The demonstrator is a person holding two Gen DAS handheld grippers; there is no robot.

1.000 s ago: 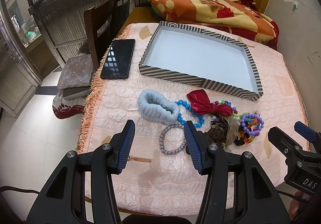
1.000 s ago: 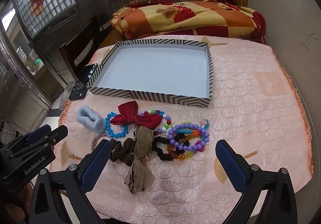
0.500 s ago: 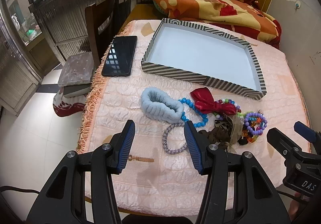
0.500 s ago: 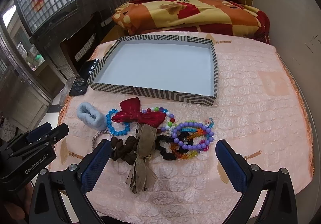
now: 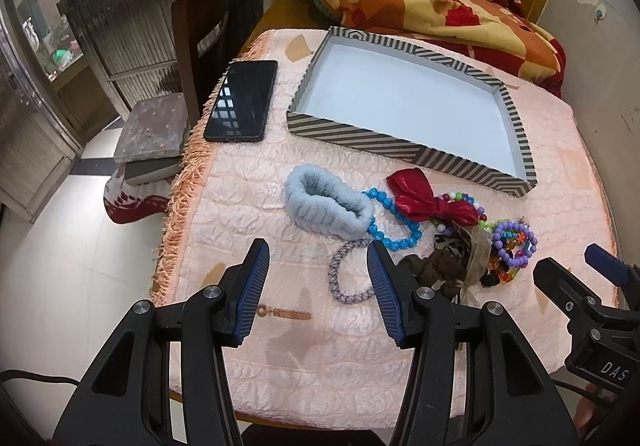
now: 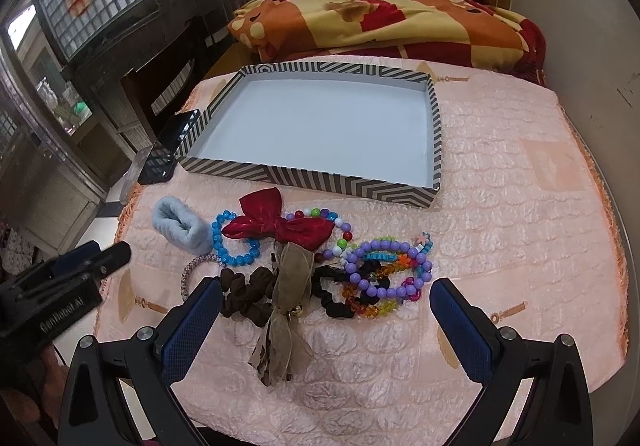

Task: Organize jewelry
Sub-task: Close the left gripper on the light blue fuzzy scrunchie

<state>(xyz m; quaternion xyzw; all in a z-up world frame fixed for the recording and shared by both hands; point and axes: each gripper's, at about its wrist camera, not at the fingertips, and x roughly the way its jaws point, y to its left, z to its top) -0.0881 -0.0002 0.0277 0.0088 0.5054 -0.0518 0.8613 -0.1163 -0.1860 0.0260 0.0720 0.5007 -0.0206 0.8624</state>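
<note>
A striped tray (image 5: 352, 134) (image 6: 320, 182) with a pale blue floor lies empty on the pink tablecloth. In front of it lie a fluffy blue scrunchie (image 5: 326, 206) (image 6: 182, 226), a blue bead bracelet (image 5: 394, 230) (image 6: 236, 242), a red bow (image 5: 428, 200) (image 6: 280, 224), a grey braided bracelet (image 5: 346, 274), a brown scrunchie (image 6: 246, 294), an olive ribbon bow (image 6: 286, 302) and purple and coloured bead bracelets (image 6: 386, 270). My left gripper (image 5: 318, 260) is open and empty, just short of the braided bracelet. My right gripper (image 6: 326, 296) is wide open and empty, in front of the pile.
A black phone (image 5: 242, 100) lies left of the tray near the fringed table edge. A wooden chair (image 5: 200, 38) with a cushion stands at the left. A patterned blanket (image 6: 380, 22) lies behind the table. A wall is close on the right.
Both grippers have moved a little forward toward the jewelry. Nothing on the table has moved.
</note>
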